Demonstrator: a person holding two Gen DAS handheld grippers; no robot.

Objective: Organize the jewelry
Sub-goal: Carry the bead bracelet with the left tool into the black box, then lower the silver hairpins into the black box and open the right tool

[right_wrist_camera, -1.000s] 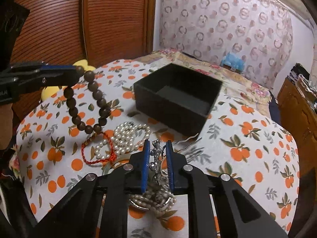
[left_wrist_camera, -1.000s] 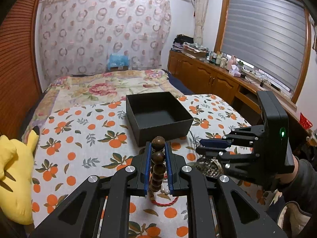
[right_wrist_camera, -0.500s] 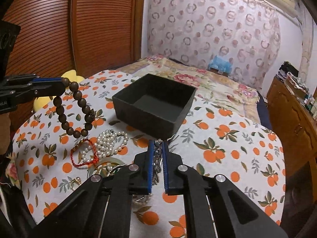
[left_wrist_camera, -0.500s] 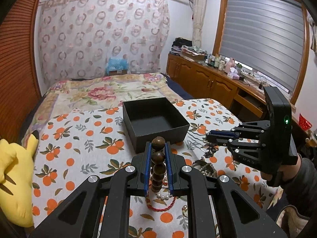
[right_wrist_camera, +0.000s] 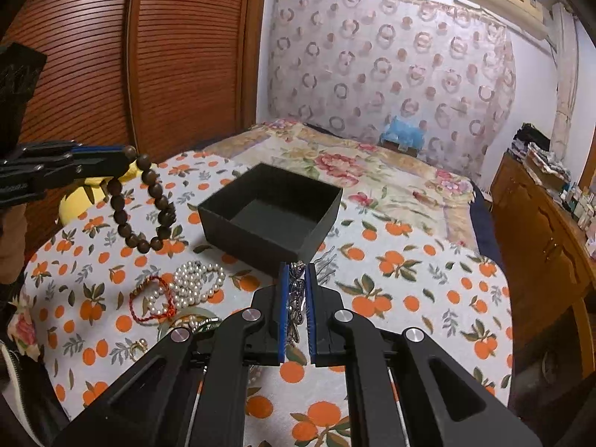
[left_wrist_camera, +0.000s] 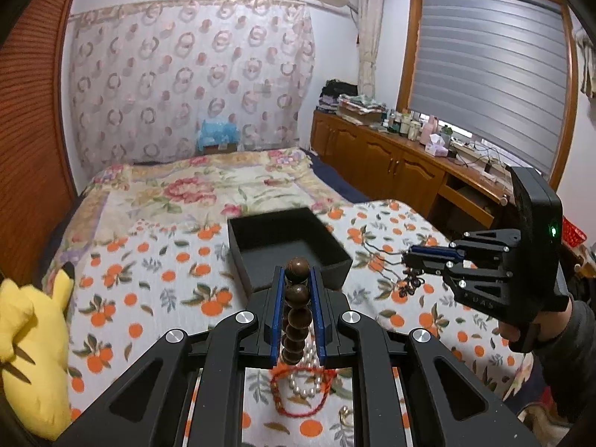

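Observation:
My left gripper (left_wrist_camera: 297, 272) is shut on a dark brown wooden bead bracelet (left_wrist_camera: 297, 300). In the right wrist view that bracelet (right_wrist_camera: 149, 216) hangs as a loop from the left gripper (right_wrist_camera: 126, 156), above the cloth and left of the open black box (right_wrist_camera: 253, 234). My right gripper (right_wrist_camera: 297, 268) is shut on a silver metal chain (right_wrist_camera: 297, 298), just short of the box's near corner. In the left wrist view the chain (left_wrist_camera: 409, 283) dangles from the right gripper (left_wrist_camera: 408, 260), to the right of the box (left_wrist_camera: 238, 238). The box looks empty.
On the orange-print cloth (right_wrist_camera: 409, 260) lie a pearl strand (right_wrist_camera: 197, 279), a red cord bracelet (right_wrist_camera: 152, 301), a green bangle (right_wrist_camera: 186, 316) and a small ring (right_wrist_camera: 136, 344). A yellow plush toy (left_wrist_camera: 29, 354) sits at the left edge. A bed and a wooden cabinet (left_wrist_camera: 391, 164) stand beyond.
Both grippers have risen. The right jaws closed tighter on the silver chain and lifted it off the pile, moving toward the box. The bead bracelet hangs higher.

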